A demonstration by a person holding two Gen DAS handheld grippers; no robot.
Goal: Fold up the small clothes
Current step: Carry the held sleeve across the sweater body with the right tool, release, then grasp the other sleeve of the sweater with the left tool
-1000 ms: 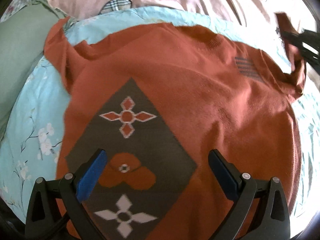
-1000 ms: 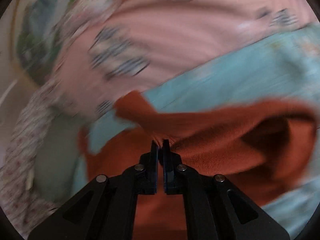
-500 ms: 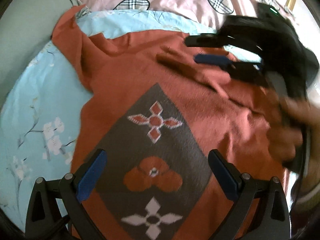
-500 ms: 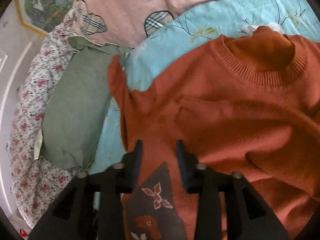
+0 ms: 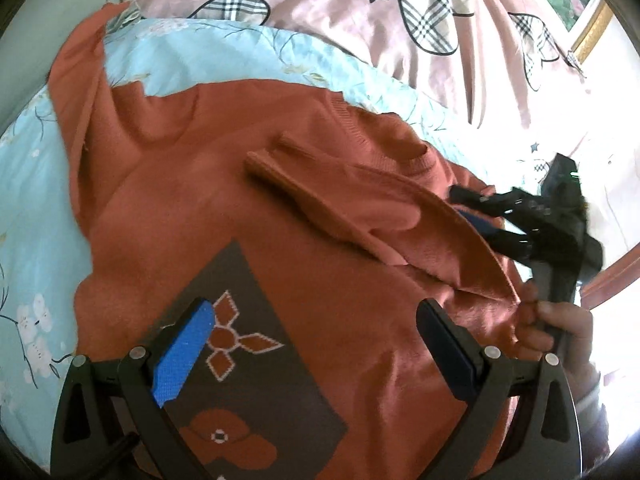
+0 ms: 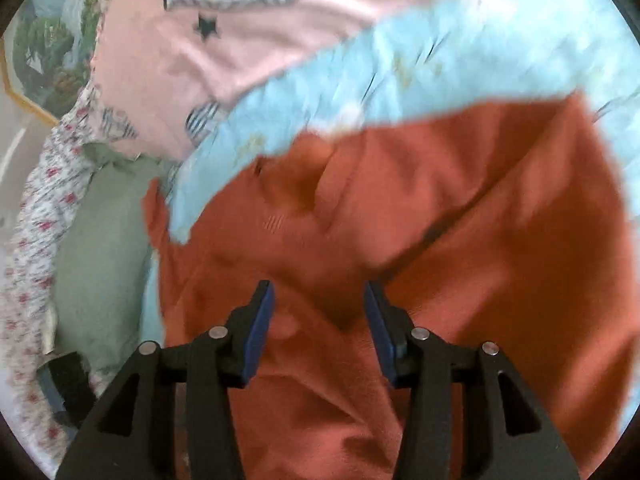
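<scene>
Now your right gripper [image 6: 318, 324] tilts down over the sweater [image 5: 320, 240], jaws opening, nothing between them. Your left gripper [image 5: 316, 344] hangs wide open above its diamond patch [image 5: 256, 360]. Sweater lies on the blue sheet [image 5: 36, 200], one sleeve [image 5: 360, 208] folded across.

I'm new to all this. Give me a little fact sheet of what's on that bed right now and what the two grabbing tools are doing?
garment: orange sweater with a dark diamond pattern, lying on the bed
sleeve: one sleeve folded across the chest
bedding: light blue floral sheet, pink quilt, green pillow
left gripper: open over the sweater's front, holding nothing
right gripper: fingers opening, nothing pinched between them
</scene>
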